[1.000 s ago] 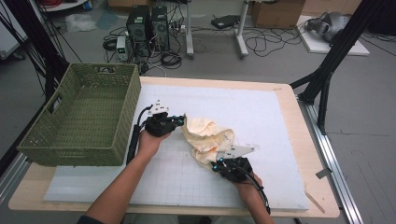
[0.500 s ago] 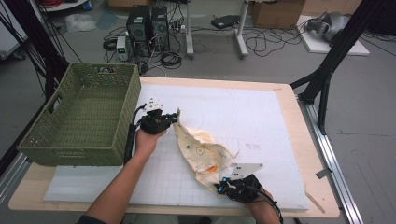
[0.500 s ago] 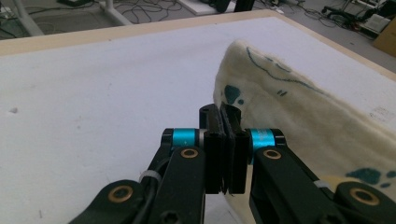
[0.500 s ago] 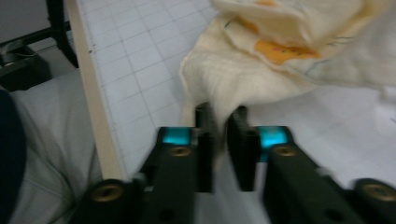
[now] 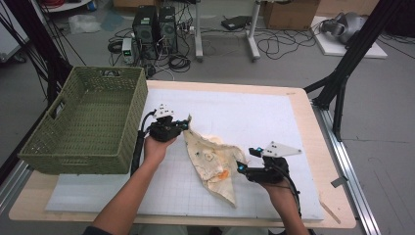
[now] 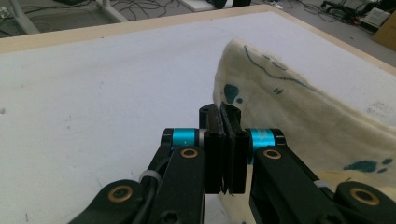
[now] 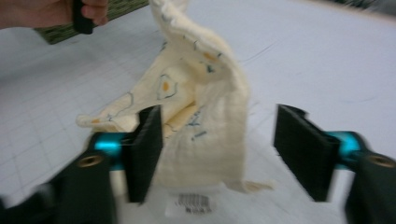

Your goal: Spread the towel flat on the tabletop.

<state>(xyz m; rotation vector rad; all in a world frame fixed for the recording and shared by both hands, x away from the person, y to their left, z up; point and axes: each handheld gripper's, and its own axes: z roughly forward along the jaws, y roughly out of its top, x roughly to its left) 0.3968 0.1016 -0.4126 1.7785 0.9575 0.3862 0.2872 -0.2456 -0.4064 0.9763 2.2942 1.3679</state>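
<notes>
1. Your left gripper (image 5: pixel 183 123) has its fingers (image 6: pixel 215 135) closed tight on the top corner of the cream cloth (image 5: pixel 210 159), beside the green basket (image 5: pixel 83 122).
2. The cloth slopes from this corner down to the tabletop (image 5: pixel 244 110).
3. Your right gripper (image 5: pixel 241 167) has just been opening; its fingers (image 7: pixel 147 144) stand about half apart, the cloth's low end loose between them. I think it must grip again.

Nothing here can be read. A white tag (image 7: pixel 192 203) on the cloth's (image 7: pixel 205 116) near edge carries a barcode, too blurred to read.
</notes>
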